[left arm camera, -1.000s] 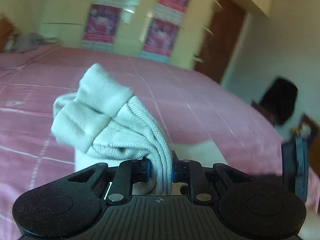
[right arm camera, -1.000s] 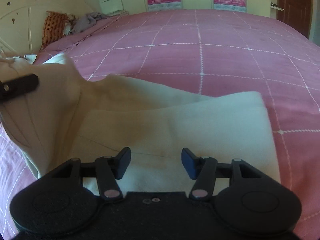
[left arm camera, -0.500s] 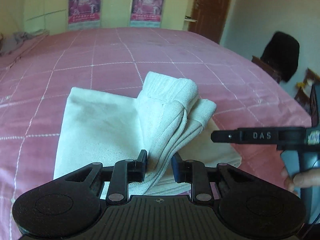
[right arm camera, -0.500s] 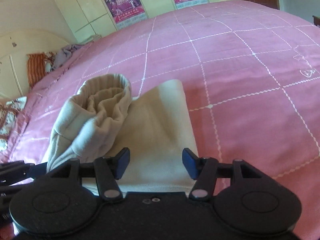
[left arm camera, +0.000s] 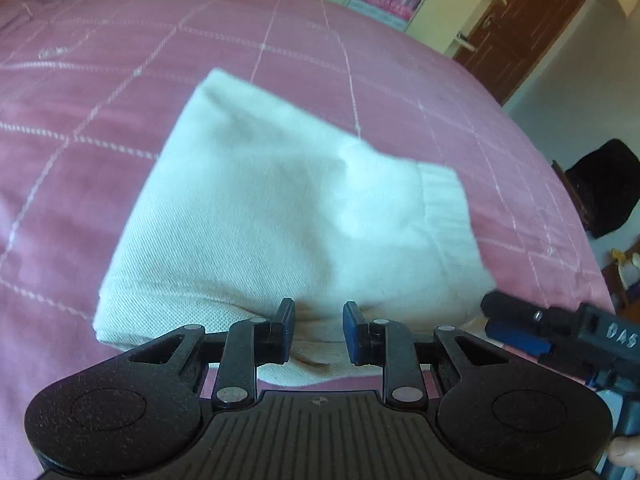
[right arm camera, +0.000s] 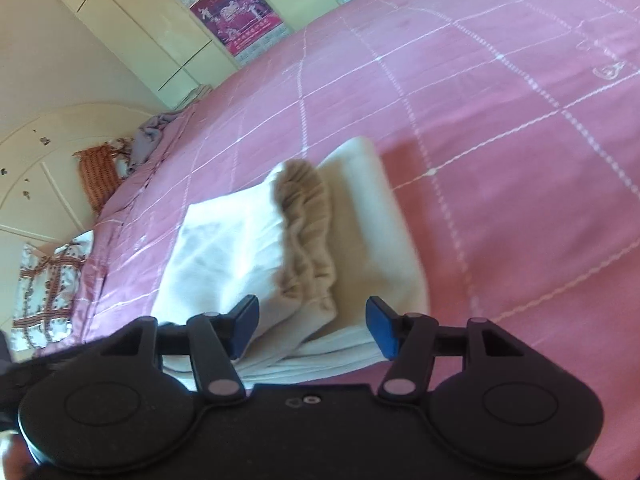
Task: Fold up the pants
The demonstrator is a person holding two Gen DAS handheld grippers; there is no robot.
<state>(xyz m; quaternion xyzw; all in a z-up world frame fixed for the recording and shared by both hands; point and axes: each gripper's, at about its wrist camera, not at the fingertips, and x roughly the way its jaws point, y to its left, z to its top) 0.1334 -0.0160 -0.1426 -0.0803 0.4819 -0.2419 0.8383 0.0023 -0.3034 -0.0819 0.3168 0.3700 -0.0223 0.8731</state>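
Pants (left arm camera: 288, 208) are lying folded on the bed (left arm camera: 80, 120), the left gripper (left arm camera: 319, 330) hovering slightly parted, pinching nothing; only the right view is showing the gathered waistband (right arm camera: 308, 240), fabric lying between the right gripper (right arm camera: 312, 326)'s opening fingers.
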